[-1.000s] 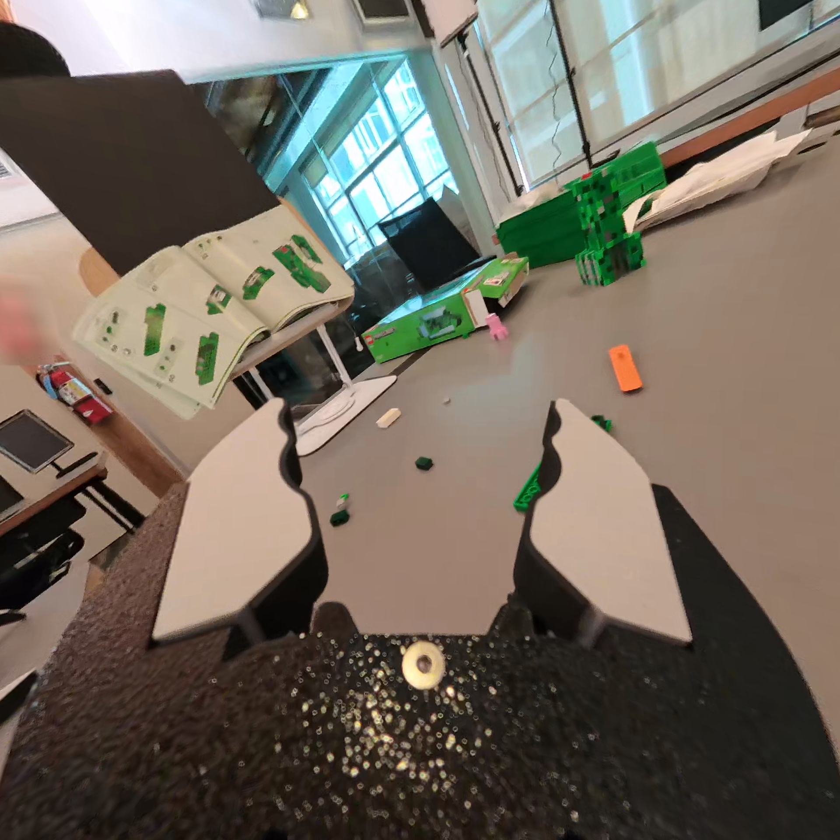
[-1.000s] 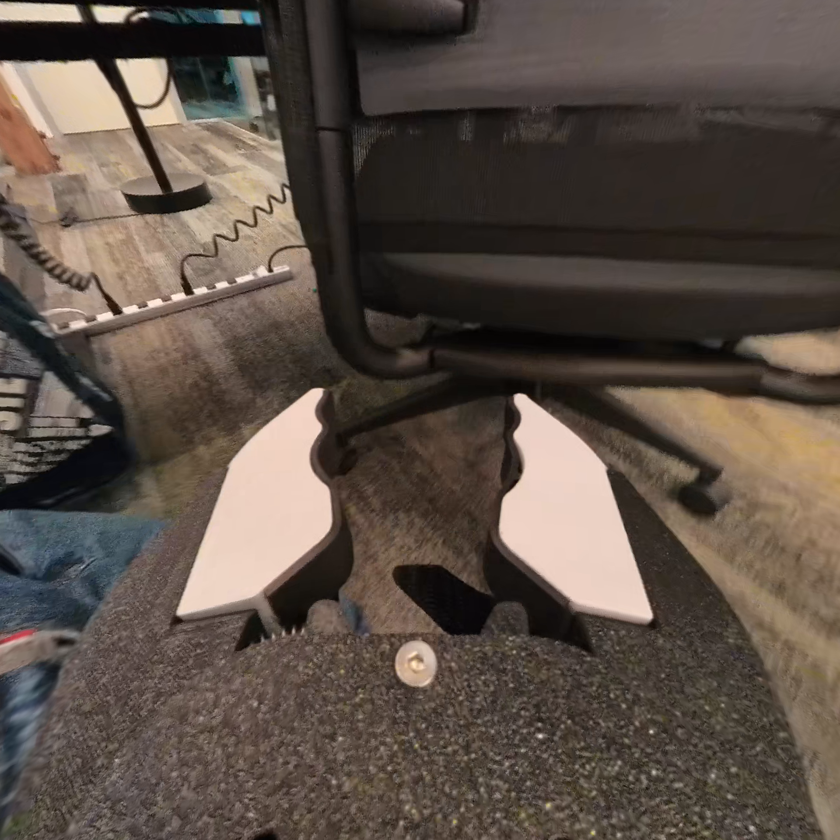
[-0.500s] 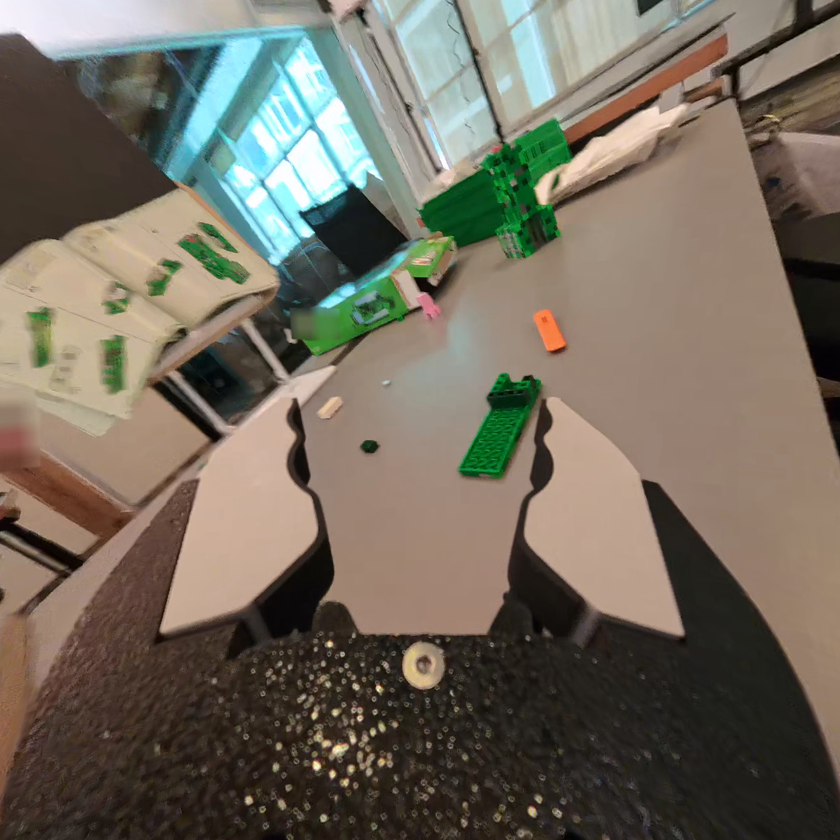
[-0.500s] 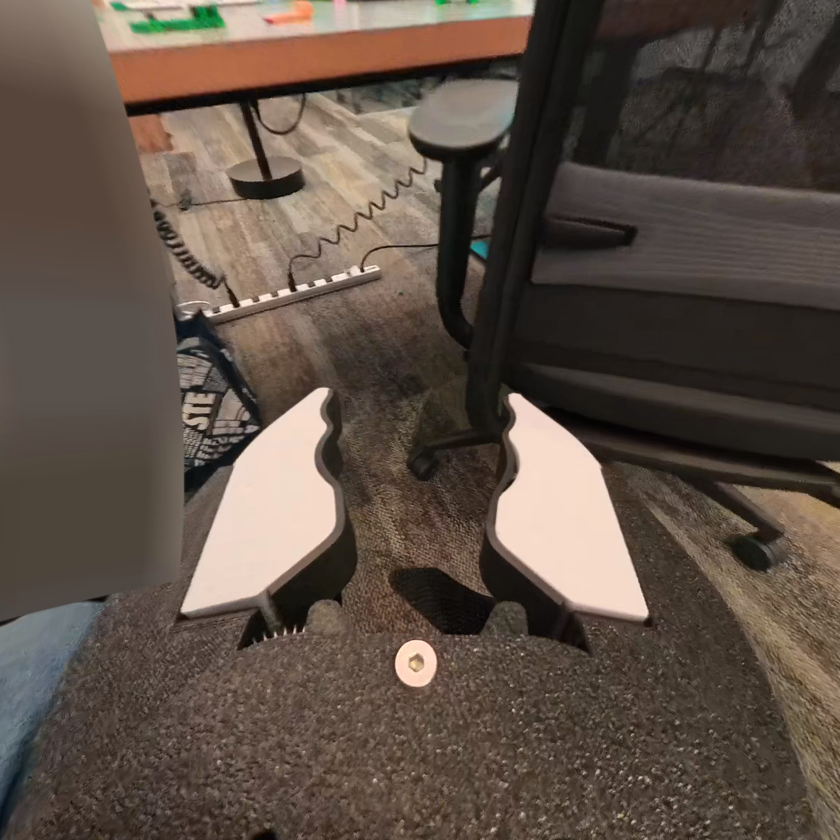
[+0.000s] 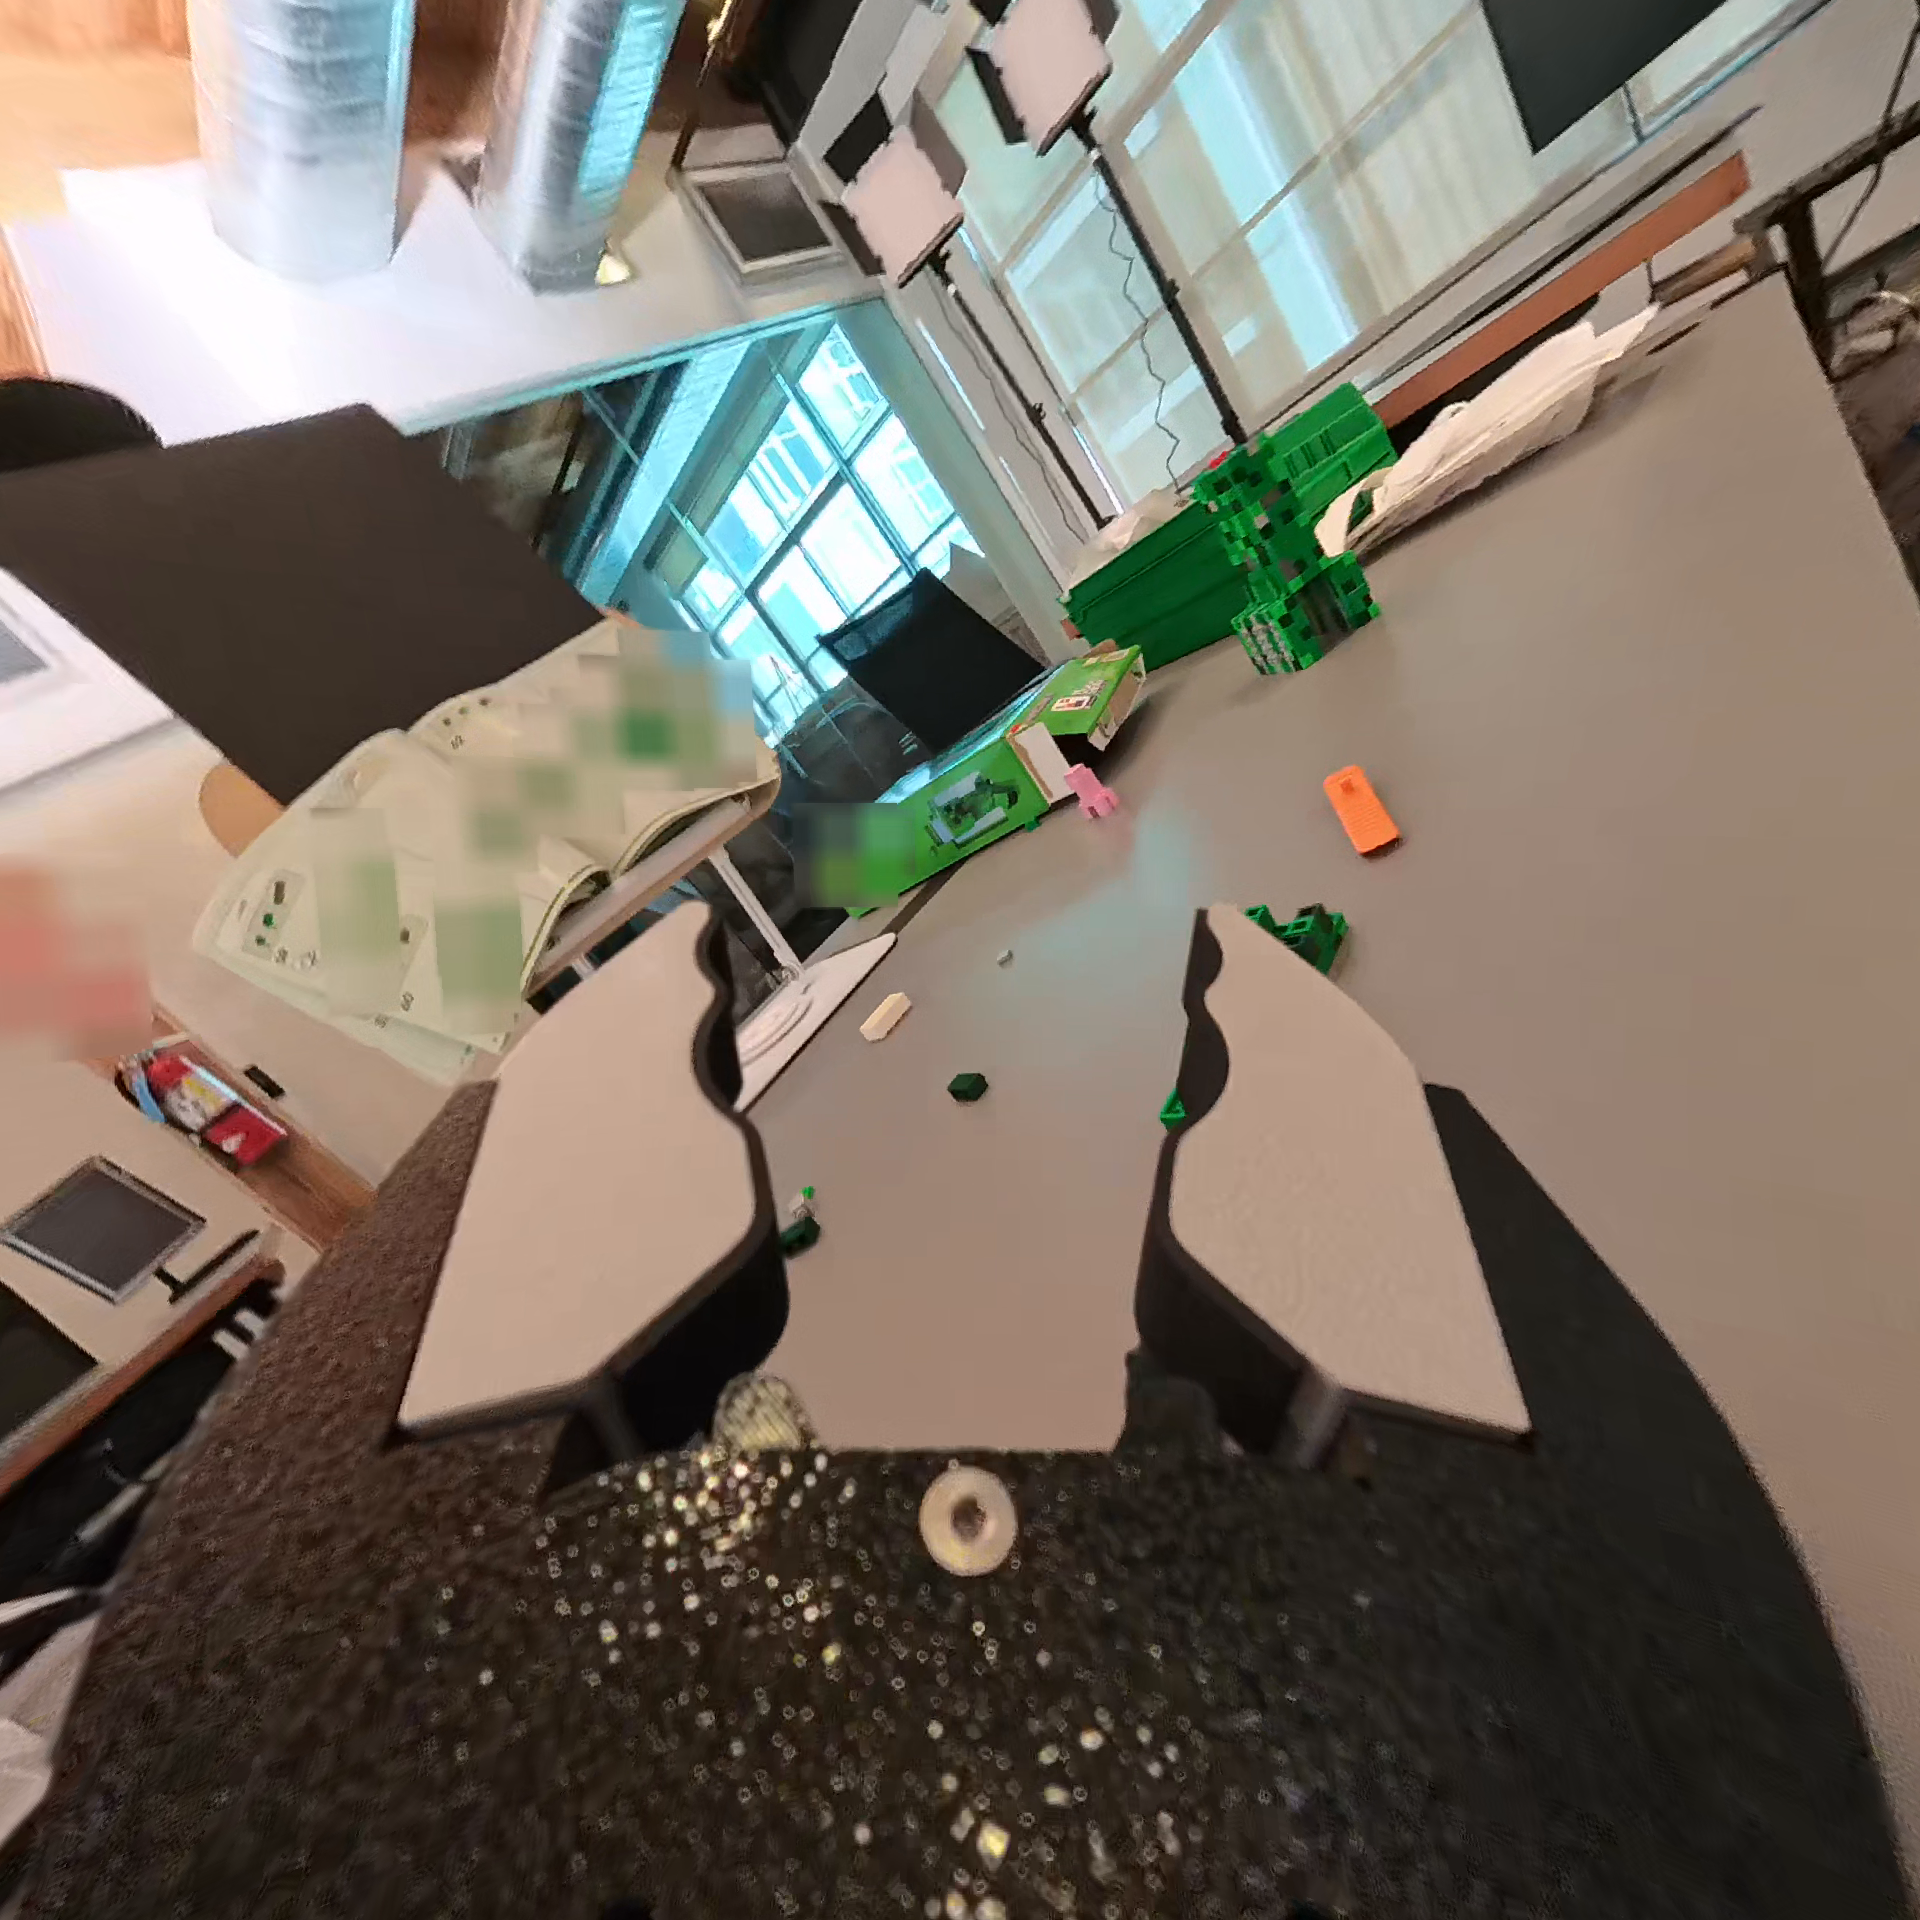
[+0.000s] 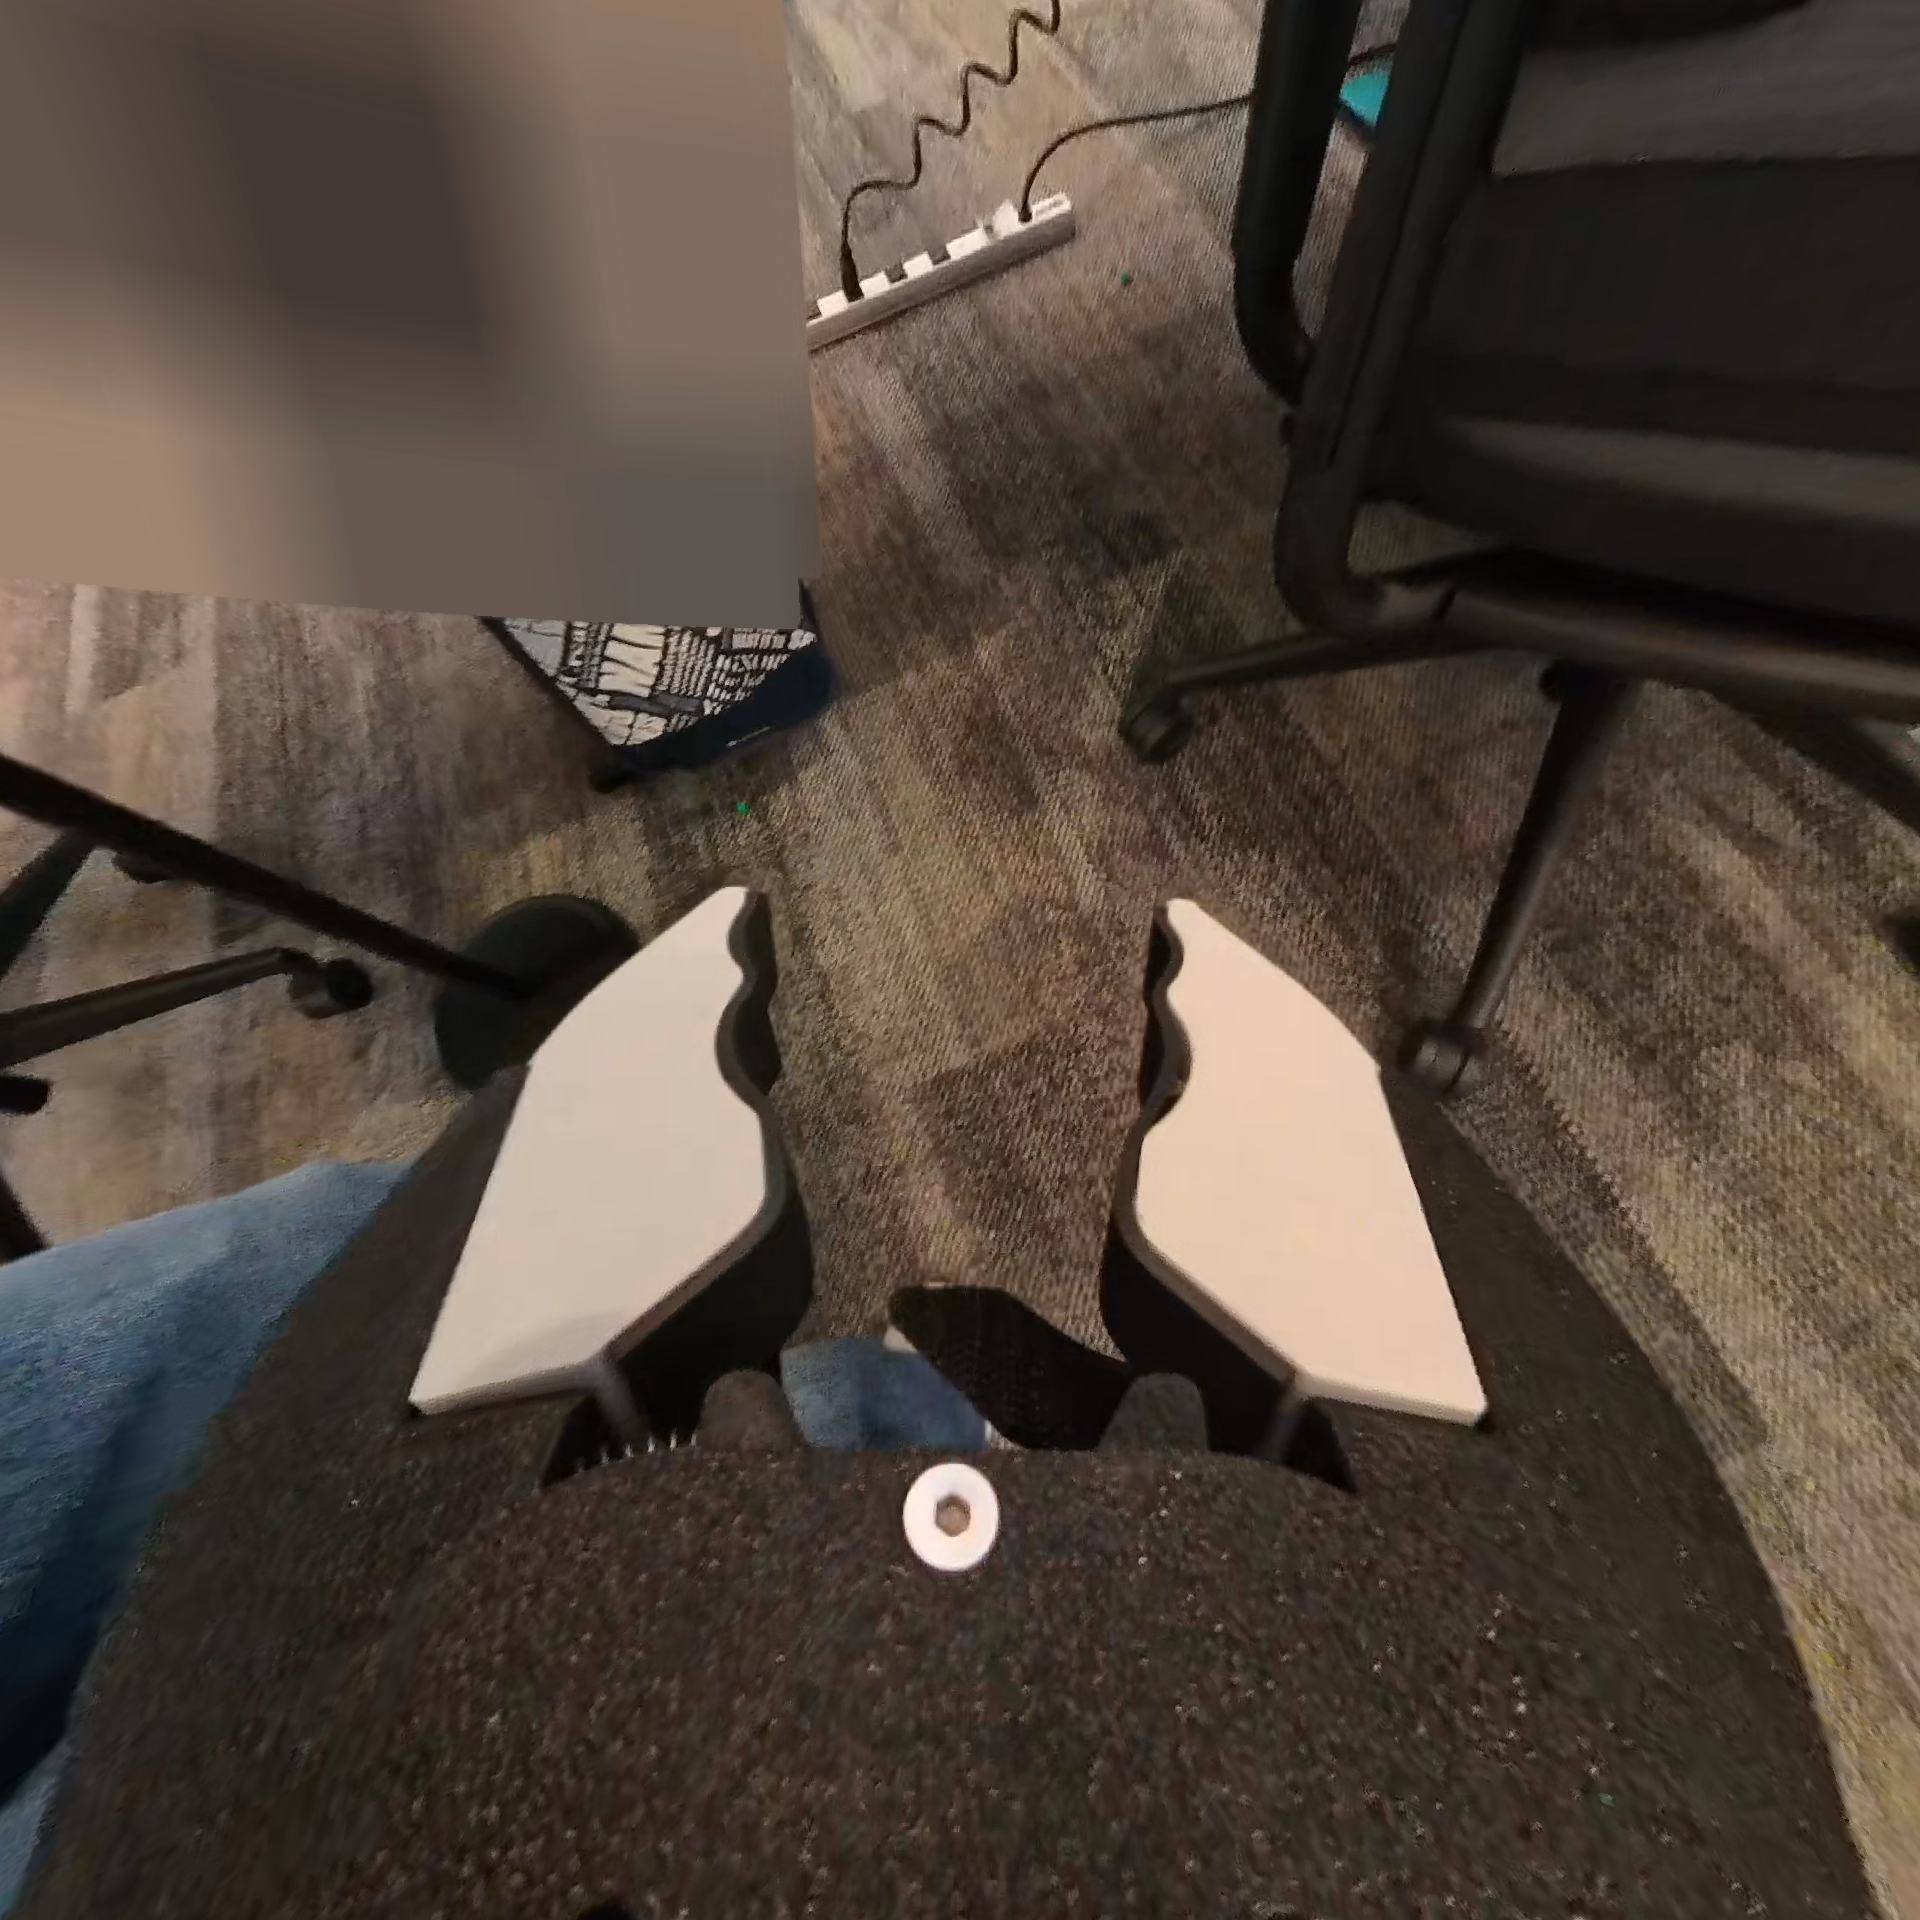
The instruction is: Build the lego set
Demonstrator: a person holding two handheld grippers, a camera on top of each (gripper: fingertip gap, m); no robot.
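Note:
My left gripper (image 5: 956,940) is open and empty, tilted above the grey table (image 5: 1621,935). A green plate with a block on its far end (image 5: 1304,930) lies mostly hidden behind the right finger. Small loose pieces lie between the fingers: a dark green stud (image 5: 966,1087), a cream brick (image 5: 884,1016), a tiny green-and-white piece (image 5: 800,1218). An orange piece (image 5: 1361,809) and a pink figure (image 5: 1093,794) lie farther off. A tall green build (image 5: 1294,566) stands at the back. My right gripper (image 6: 956,940) is open and empty, pointing down at the carpet.
An open instruction booklet (image 5: 436,894) rests on a stand at the left. A green box (image 5: 997,800) lies on its side. White bags (image 5: 1496,436) lie at the back right. Below the table are an office chair (image 6: 1579,416), a power strip (image 6: 935,272) and a denim-clad leg (image 6: 156,1382).
The left gripper swung so the green plate went from between the fingers to behind the right finger. The right gripper tipped down towards the carpet; the table edge left its view.

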